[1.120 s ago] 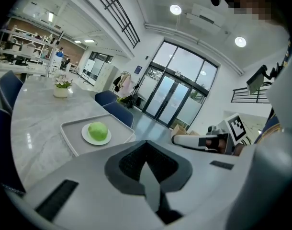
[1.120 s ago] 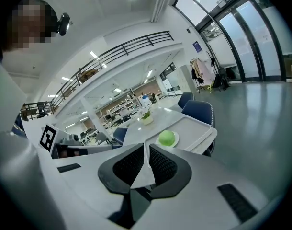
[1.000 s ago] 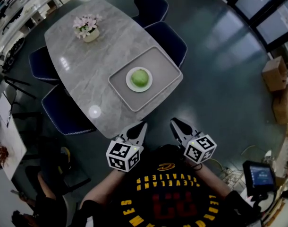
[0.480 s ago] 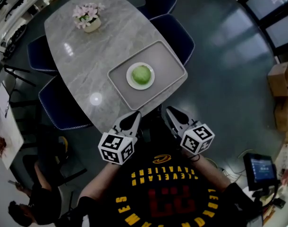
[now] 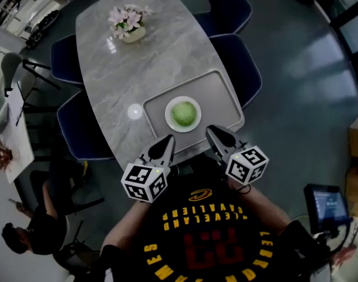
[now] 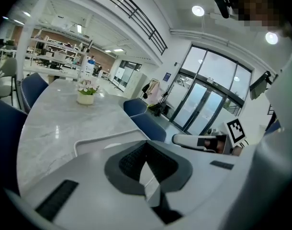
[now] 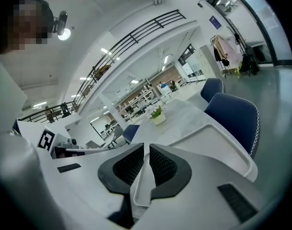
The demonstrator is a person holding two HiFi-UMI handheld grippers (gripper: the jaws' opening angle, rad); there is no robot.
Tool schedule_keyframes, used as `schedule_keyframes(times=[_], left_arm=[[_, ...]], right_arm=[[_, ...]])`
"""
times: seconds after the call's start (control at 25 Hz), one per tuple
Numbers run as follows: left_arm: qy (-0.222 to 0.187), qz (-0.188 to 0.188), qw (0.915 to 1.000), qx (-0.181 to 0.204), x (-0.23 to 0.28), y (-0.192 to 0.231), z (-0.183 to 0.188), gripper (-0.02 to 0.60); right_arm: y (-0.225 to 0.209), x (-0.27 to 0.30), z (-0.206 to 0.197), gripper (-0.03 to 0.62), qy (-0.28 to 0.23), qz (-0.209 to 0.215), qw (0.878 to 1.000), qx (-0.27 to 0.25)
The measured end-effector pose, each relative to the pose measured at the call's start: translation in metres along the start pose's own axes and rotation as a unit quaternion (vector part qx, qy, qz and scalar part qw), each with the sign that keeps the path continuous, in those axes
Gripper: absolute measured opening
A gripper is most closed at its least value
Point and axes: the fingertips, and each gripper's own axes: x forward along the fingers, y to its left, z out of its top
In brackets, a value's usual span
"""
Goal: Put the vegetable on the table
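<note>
A green round vegetable (image 5: 183, 114) lies on a white plate (image 5: 169, 120), which sits on a grey tray (image 5: 223, 89) at the near end of the marble table (image 5: 138, 69). My left gripper (image 5: 166, 141) hangs just short of the tray's near edge, its jaws together and empty. My right gripper (image 5: 213, 133) reaches over the tray's near rim, to the right of the plate, with a narrow gap between its jaws and nothing in it. In the left gripper view the left gripper (image 6: 145, 145) points over the tray (image 6: 88, 145). In the right gripper view the right gripper (image 7: 147, 147) points along the tray (image 7: 222, 143). The vegetable is hidden in both gripper views.
A flower pot (image 5: 131, 23) stands at the table's far end. Blue chairs flank the table on the right (image 5: 245, 66) and on the left (image 5: 79, 128). A person (image 5: 26, 239) sits at the lower left. A small screen (image 5: 326, 204) stands at the lower right.
The head view has drawn nearer to the table. Both grippers have moved forward from well short of it to the tray's near edge. Their jaws look the same.
</note>
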Motion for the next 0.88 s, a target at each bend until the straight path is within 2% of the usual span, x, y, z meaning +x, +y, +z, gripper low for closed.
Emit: schedule_keyframes(times=[0.12, 0.24, 0.4, 0.52, 0.6, 0.76, 0.84, 0.88], left_arm=[[0.002, 0.021, 0.9996, -0.02, 0.022, 0.01, 0.003, 0.0], [0.014, 0.051, 0.9965, -0.065, 0.036, 0.024, -0.01, 0.0], [0.02, 0.109, 0.9856, -0.127, 0.041, 0.048, -0.026, 0.0], [0.03, 0.133, 0.9775, -0.161, 0.046, 0.066, -0.039, 0.002], [0.041, 0.142, 0.974, -0.171, 0.046, 0.073, -0.05, 0.002], [0.061, 0.151, 0.9697, -0.182, 0.051, 0.088, -0.068, 0.067], [0.07, 0.15, 0.9685, -0.186, 0.056, 0.097, -0.074, 0.074], [0.076, 0.148, 0.968, -0.188, 0.06, 0.102, -0.076, 0.075]], right_arm=[[-0.024, 0.018, 0.003, 0.041, 0.035, 0.007, 0.999, 0.017], [-0.044, 0.033, -0.003, 0.041, 0.091, 0.015, 0.996, 0.021], [-0.063, 0.046, -0.007, 0.041, 0.143, 0.024, 0.989, -0.022], [-0.077, 0.061, -0.017, 0.041, 0.174, 0.029, 0.984, -0.033], [-0.082, 0.069, -0.028, 0.041, 0.194, 0.032, 0.98, -0.037], [-0.095, 0.087, -0.043, 0.043, 0.222, 0.019, 0.973, -0.056], [-0.104, 0.097, -0.049, 0.116, 0.235, 0.006, 0.97, -0.06], [-0.109, 0.101, -0.052, 0.117, 0.242, 0.001, 0.969, -0.06]])
